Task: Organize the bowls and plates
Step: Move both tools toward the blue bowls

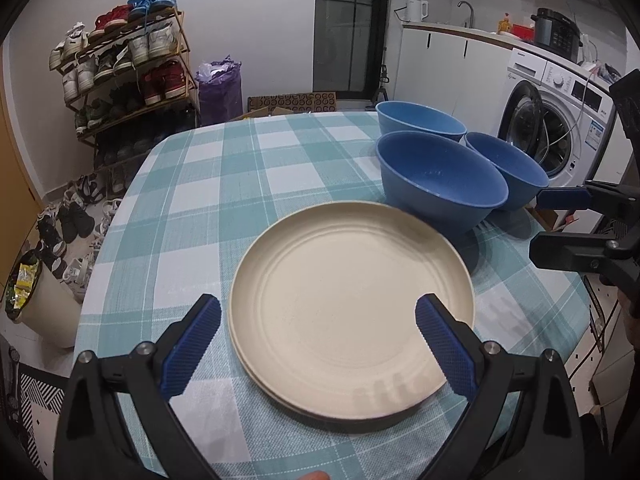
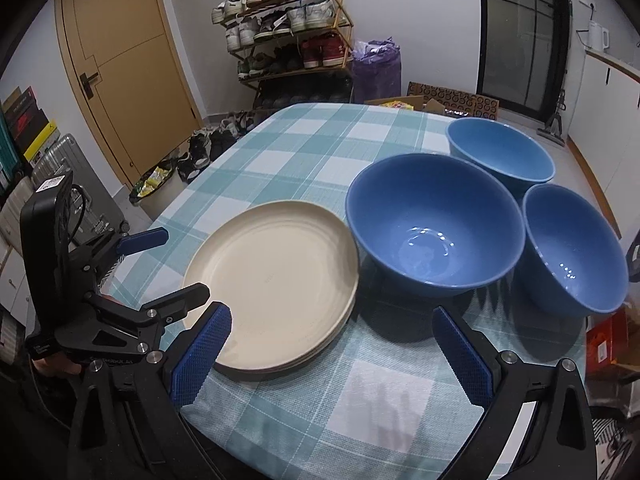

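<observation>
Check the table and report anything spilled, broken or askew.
Nothing stands out. The cream round plates sit in a neat stack, and the three blue bowls stand upright and empty on the checked tablecloth; no spills or chips visible.

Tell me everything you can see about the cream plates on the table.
The cream plates are a small stack of round, shallow dishes, matte and plastic-looking, with faint rings in the top one. The edges show several plates. They lie flat on the checked tablecloth, near the table's front edge, just left of the biggest blue bowl. Neither claw touches them; whether the bowl does is unclear.
</observation>
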{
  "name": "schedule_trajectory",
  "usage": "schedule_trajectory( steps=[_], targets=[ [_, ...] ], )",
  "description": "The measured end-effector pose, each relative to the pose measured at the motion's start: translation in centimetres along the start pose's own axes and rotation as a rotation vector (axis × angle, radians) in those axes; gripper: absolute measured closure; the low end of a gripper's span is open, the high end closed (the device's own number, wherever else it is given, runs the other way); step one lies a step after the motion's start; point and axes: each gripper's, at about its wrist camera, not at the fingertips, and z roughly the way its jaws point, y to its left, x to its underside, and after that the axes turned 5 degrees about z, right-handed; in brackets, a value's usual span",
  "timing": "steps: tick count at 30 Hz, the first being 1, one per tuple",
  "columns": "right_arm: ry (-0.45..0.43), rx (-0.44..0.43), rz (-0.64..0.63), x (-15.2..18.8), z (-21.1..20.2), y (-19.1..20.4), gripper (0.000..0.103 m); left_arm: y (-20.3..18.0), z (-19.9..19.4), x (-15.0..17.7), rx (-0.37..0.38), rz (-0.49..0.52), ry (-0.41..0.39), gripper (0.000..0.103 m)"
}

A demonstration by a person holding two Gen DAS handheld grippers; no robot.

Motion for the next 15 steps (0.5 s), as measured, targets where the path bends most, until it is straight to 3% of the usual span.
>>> schedule_trajectory(
  steps=[15],
  targets=[
    [-0.095, 0.037, 0.034, -1.8, -4.3, -3.2, 0.001, -2.8, 0.0, -4.6, 0.015, 0.051, -0.065, 0.004]
  ],
)
